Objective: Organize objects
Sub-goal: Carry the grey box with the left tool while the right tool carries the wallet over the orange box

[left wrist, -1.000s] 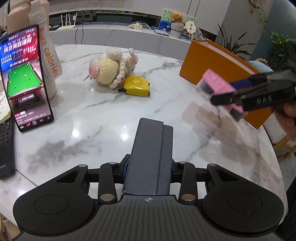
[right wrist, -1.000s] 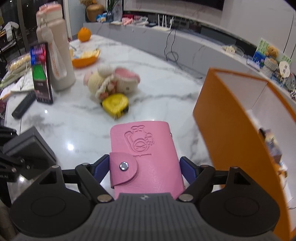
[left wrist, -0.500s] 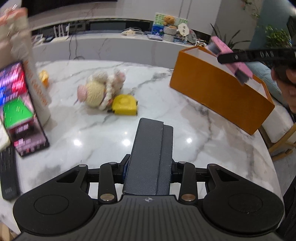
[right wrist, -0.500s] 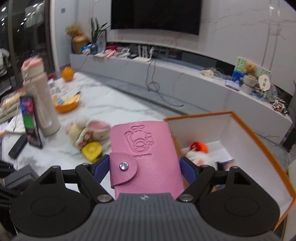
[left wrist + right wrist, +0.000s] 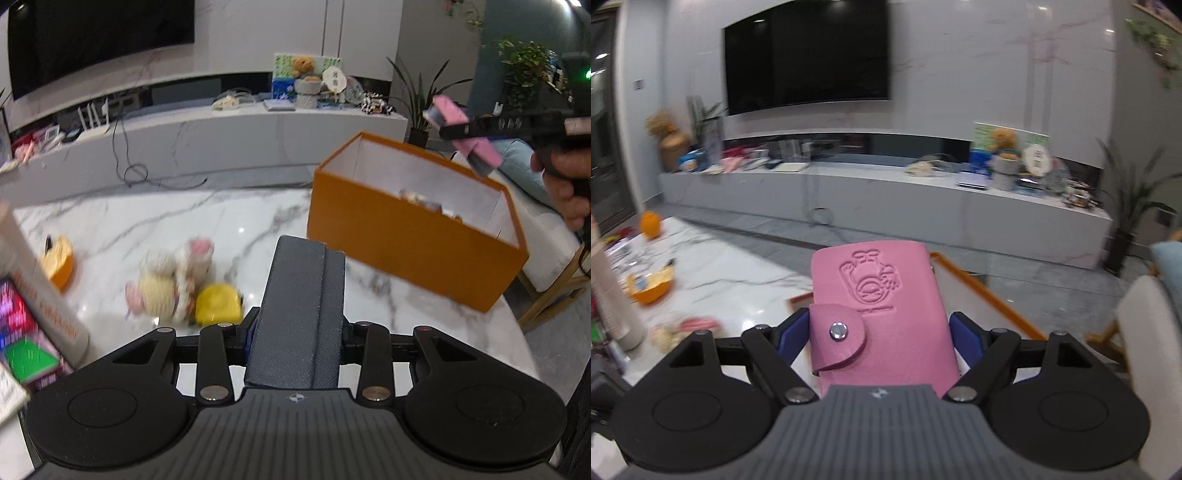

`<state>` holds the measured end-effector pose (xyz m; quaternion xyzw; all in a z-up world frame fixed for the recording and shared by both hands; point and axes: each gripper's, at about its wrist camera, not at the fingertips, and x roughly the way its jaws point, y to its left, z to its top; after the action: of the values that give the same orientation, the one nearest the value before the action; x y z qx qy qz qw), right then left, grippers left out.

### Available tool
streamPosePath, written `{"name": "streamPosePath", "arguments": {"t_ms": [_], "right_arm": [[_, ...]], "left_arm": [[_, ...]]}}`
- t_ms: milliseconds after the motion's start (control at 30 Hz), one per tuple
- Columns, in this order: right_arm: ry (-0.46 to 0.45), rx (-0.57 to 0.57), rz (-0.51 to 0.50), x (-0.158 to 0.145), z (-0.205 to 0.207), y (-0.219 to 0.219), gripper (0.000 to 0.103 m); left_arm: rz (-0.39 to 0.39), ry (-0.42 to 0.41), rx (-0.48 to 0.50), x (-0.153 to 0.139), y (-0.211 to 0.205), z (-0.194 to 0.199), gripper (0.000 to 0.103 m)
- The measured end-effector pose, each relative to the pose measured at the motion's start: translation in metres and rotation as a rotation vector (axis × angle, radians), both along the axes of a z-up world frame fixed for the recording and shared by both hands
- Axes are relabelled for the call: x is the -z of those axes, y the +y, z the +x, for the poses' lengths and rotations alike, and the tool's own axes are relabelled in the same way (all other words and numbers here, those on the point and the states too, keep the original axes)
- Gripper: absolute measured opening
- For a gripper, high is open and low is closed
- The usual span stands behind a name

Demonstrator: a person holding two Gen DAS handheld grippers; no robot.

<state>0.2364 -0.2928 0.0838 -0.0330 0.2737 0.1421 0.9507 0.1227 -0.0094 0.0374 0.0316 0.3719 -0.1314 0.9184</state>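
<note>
Since 0.5 s ago both grippers have risen and tipped up: the right view has lost most of the box interior and now faces the TV wall, and the left view takes in more of the room.

Near: left gripper (image 5: 295, 325) pinches a grey wallet (image 5: 299, 314) by its long sides, held flat and pointing forward, probably waiting its turn. Right gripper (image 5: 882, 328) is clamped on a pink wallet (image 5: 882, 317), snap flap up, sides squeezed between blue pads (image 5: 964, 338).

Middle: plush toy (image 5: 173, 284) and yellow tape measure (image 5: 218, 304) lie touching on the marble table (image 5: 147, 229), not yet sorted.

Far: orange box (image 5: 406, 243) stands open at the table's right edge, a few items inside. In the left view the pink wallet (image 5: 463, 134) hangs above the box's far rim, well clear of the walls. Judgement: drop is next; open top gives room, though the far rim is close.
</note>
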Motion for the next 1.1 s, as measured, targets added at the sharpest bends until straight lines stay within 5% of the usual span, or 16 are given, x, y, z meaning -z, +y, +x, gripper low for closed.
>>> {"name": "streamPosePath", "arguments": {"t_ms": [667, 1100], "right_arm": [[0.024, 0.161, 0.011, 0.009, 0.016, -0.049, 0.082], [0.042, 0.198, 0.031, 0.013, 0.019, -0.063, 0.082]], "left_arm": [[0.055, -0.093, 0.193, -0.041, -0.093, 0.06, 0.043], [0.043, -0.095, 0.216, -0.055, -0.13, 0.103, 0.043]]}}
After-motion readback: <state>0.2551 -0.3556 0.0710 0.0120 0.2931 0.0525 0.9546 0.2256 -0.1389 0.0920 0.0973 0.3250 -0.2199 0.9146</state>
